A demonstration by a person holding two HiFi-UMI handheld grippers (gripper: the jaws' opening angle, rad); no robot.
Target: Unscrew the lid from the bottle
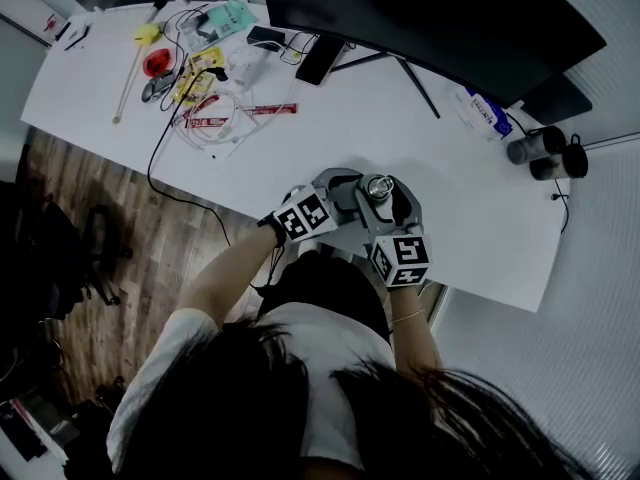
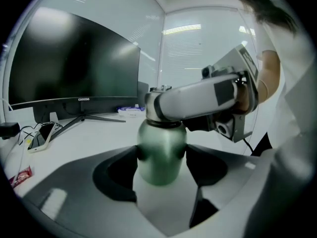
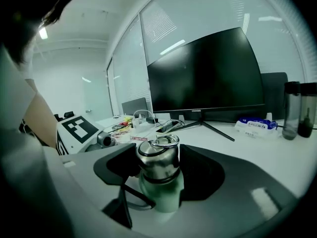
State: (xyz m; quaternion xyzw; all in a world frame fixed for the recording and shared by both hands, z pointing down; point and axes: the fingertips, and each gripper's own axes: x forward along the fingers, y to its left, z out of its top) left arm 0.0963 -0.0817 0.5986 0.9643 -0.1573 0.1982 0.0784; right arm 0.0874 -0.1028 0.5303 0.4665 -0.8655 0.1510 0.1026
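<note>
head view, table (image 1: 450,168): white, and the person is leaning over its near edge
head view, lid (image 1: 378,186): shiny round top, close to the near edge, boxed in by both tools
head view, left hand-held gripper (image 1: 352,193): reaches the lid from the left, marker cube facing up
head view, right hand-held gripper (image 1: 388,200): reaches it from the near edge, with its cube just behind
head view, other stuff: big dark monitor (image 1: 430,18) along the far edge, a mess of cables and packets (image 1: 210,103) toward the far left corner, two dark tumblers (image 1: 547,153) by the right edge

left gripper view, bottle (image 2: 161,155): green body, upright, dead centre between the jaws
left gripper view, grip: jaws pinching the bottle, black pads pressed on both sides just under its shoulder
left gripper view, lid: mostly covered by the right hand-held gripper's pale jaw, which crosses in front of it
left gripper view, bottom of the bottle: can't tell if it sits on the table

right gripper view, lid: steel with a ring on top, sitting on the bottle's neck
right gripper view, grip: jaws spread wide with the lid between them, close on both sides, no squeeze that I can see
right gripper view, background: monitor, a tissue pack (image 3: 255,125) and the tumblers toward the right edge
</note>
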